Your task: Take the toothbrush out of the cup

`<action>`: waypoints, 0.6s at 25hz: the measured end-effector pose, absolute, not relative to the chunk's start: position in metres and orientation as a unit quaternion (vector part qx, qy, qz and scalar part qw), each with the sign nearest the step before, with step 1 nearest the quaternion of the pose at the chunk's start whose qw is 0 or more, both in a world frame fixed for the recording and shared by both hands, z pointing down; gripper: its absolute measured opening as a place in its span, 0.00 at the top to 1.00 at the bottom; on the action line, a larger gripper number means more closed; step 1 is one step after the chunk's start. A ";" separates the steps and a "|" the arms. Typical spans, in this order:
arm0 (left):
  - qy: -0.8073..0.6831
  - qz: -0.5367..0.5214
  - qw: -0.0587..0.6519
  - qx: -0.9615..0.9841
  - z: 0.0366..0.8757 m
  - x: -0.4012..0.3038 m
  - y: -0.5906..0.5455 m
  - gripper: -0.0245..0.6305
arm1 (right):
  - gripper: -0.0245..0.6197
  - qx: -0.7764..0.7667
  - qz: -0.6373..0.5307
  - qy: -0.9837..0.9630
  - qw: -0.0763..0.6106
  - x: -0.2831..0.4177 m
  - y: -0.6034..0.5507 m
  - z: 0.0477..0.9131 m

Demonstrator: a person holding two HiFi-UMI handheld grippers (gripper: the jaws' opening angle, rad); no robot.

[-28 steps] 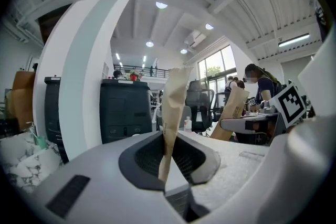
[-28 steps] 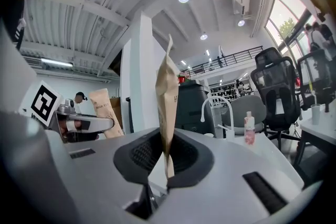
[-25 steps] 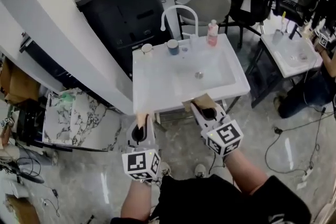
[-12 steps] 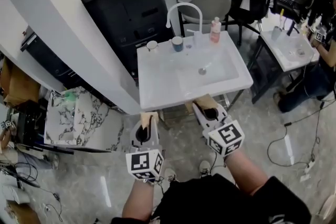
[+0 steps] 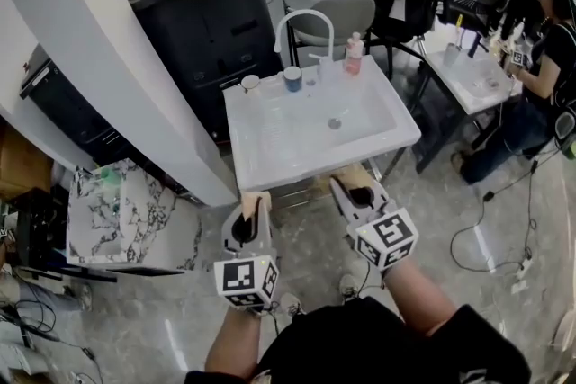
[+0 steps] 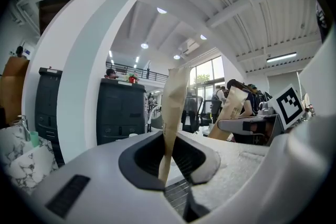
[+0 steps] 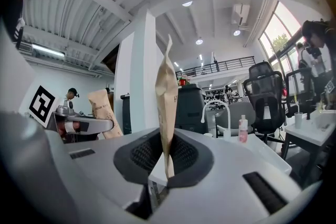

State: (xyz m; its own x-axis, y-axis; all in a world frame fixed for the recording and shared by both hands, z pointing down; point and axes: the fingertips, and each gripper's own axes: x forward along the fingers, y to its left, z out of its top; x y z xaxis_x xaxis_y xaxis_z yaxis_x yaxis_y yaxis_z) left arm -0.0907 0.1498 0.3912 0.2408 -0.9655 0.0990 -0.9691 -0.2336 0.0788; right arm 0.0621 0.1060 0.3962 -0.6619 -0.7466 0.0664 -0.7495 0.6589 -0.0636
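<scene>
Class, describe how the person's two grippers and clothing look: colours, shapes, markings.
Both the left gripper and right gripper have pale grey moulded bodies, dark oval recesses, tan flat jaws and a white cube with black square markers. The top is black.

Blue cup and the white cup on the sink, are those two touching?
Apart. The head view shows a strip of bare sink between the blue cup and the white cup.

Ahead of me, the white washbasin [image 5: 270,166] carries along its back edge a white cup [image 5: 250,84], a blue cup [image 5: 293,79], an arched tap [image 5: 301,18] and a pink bottle [image 5: 354,55].
</scene>
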 end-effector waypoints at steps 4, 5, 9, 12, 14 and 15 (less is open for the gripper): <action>-0.613 0.008 0.067 0.787 0.391 -0.101 0.154 0.91 | 0.93 0.415 0.044 -0.908 0.025 0.055 0.114 0.396; -0.612 0.008 0.066 0.788 0.390 -0.103 0.155 0.91 | 0.93 0.416 0.044 -0.908 0.026 0.053 0.116 0.396; -0.608 0.007 0.065 0.791 0.389 -0.108 0.158 0.91 | 0.93 0.418 0.045 -0.907 0.026 0.047 0.121 0.396; -0.606 0.010 0.063 0.793 0.389 -0.107 0.160 0.91 | 0.93 0.419 0.046 -0.907 0.021 0.048 0.122 0.397; -0.605 0.013 0.061 0.794 0.388 -0.104 0.160 0.91 | 0.93 0.419 0.047 -0.906 0.019 0.050 0.123 0.397; -0.605 0.013 0.061 0.794 0.387 -0.103 0.161 0.91 | 0.93 0.419 0.047 -0.907 0.018 0.052 0.123 0.397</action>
